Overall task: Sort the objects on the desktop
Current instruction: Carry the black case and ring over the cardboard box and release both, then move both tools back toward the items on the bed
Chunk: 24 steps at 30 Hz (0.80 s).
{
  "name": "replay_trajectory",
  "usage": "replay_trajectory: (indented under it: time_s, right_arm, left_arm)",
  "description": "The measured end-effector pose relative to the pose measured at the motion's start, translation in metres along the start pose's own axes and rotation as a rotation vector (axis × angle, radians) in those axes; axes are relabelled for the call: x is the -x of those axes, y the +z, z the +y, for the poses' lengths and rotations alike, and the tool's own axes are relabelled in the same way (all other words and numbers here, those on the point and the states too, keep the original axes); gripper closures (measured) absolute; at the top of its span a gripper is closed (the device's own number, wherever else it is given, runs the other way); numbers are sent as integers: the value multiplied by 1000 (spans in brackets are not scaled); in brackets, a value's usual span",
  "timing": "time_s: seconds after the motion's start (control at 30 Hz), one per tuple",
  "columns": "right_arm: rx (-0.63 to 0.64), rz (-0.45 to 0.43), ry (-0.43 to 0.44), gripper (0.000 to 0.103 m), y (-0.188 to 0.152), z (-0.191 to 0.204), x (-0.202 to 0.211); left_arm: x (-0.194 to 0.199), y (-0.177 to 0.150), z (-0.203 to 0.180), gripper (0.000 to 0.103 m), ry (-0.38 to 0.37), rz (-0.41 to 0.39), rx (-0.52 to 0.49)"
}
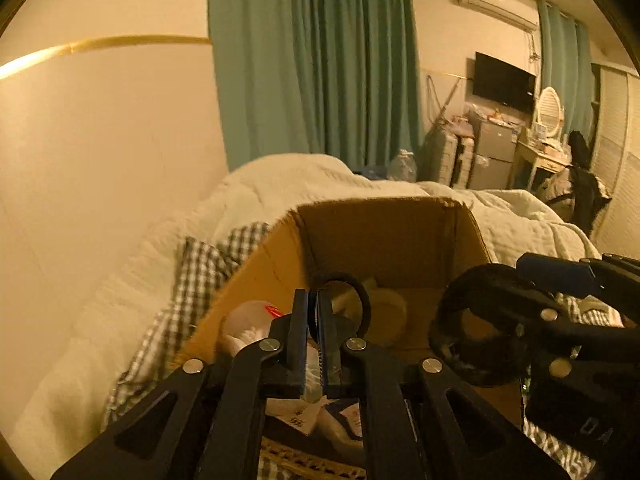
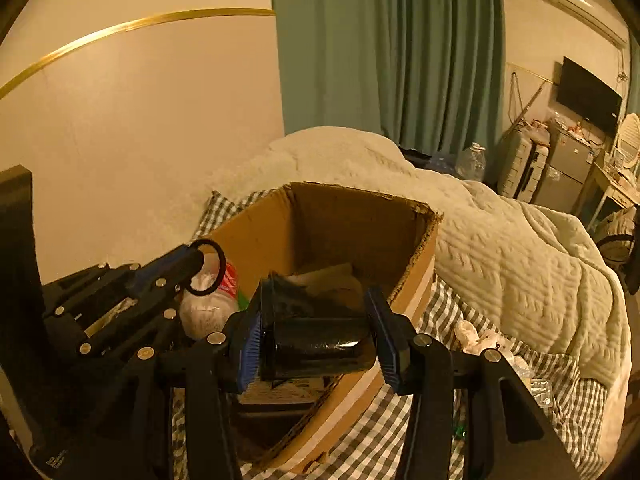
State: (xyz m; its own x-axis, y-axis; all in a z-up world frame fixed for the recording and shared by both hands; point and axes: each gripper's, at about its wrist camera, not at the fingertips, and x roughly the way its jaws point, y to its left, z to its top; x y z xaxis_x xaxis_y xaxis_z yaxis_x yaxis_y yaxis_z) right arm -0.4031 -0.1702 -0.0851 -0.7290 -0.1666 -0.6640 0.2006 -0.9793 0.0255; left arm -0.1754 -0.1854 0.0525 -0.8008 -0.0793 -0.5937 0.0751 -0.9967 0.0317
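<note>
Both grippers over cardboard box [image 2: 344, 220]. My right gripper [image 2: 316, 340] clamps black roll [image 2: 316, 344], long axis crosswise between pads, above box interior. My left gripper [image 1: 314, 336] pinches black ring [image 1: 352, 300] nearly closed; box directly below.

Little lettering can be read here. At four o'clock in the left wrist view, pale letters "DA" stand on the black body of the right gripper [image 1: 592, 420]. White packets [image 1: 320, 420] inside the cardboard box [image 1: 256, 276] carry dark print, too blurred to make out.
</note>
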Motion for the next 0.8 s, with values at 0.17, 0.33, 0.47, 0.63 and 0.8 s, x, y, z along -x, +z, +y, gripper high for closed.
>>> replay_trajectory:
  time_s: [0.17,0.33,0.47,0.63,0.8]
  right_arm:
    - [-49,-27,-3,43,-2,-18,9]
    - [-76,-58,-14,42,-6,-39,34]
    - [-94,-76,-28,41,-20,-65,60]
    - [-133,-75,-93,41,-48,-117,89]
    - [-207,-47,-160,41,-85,-176,103]
  left_arm:
    - [-7,-3,-3,25,-27,14,21]
    - [3,-3,-11,25,-37,9,31]
    - [27,1,-31,23,-73,-24,17]
    - [42,4,-78,22,-193,-14,1]
    - [29,-3,-139,21,-276,61,-24]
